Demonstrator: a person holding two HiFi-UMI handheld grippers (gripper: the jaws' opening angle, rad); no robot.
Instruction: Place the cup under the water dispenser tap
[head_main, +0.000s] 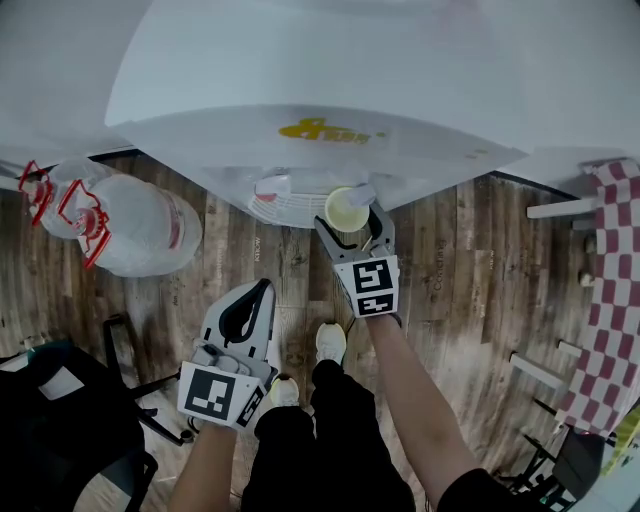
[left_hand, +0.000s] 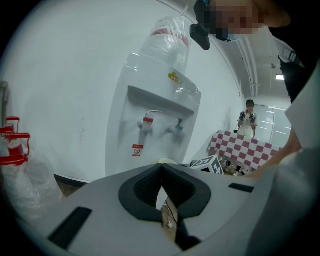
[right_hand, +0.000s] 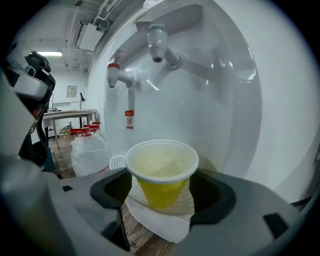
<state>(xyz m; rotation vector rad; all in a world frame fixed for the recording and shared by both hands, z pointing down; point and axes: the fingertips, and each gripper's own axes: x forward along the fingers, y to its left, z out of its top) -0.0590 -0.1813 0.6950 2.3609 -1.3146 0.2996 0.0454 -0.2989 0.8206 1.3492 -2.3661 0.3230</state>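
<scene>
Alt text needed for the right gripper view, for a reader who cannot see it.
A yellow cup stands between the right claw's open jaws, with gaps on both sides, on the white drip tray of a water dispenser. A tap hangs above it, a red-handled tap further left.

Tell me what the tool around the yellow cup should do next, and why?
Probably draw the right tool straight back, away from the dispenser. The yellow cup already stands on the white tray below the tap, and the jaws stand clear of its sides, so it looks released; a sideways move might knock it over.
</scene>
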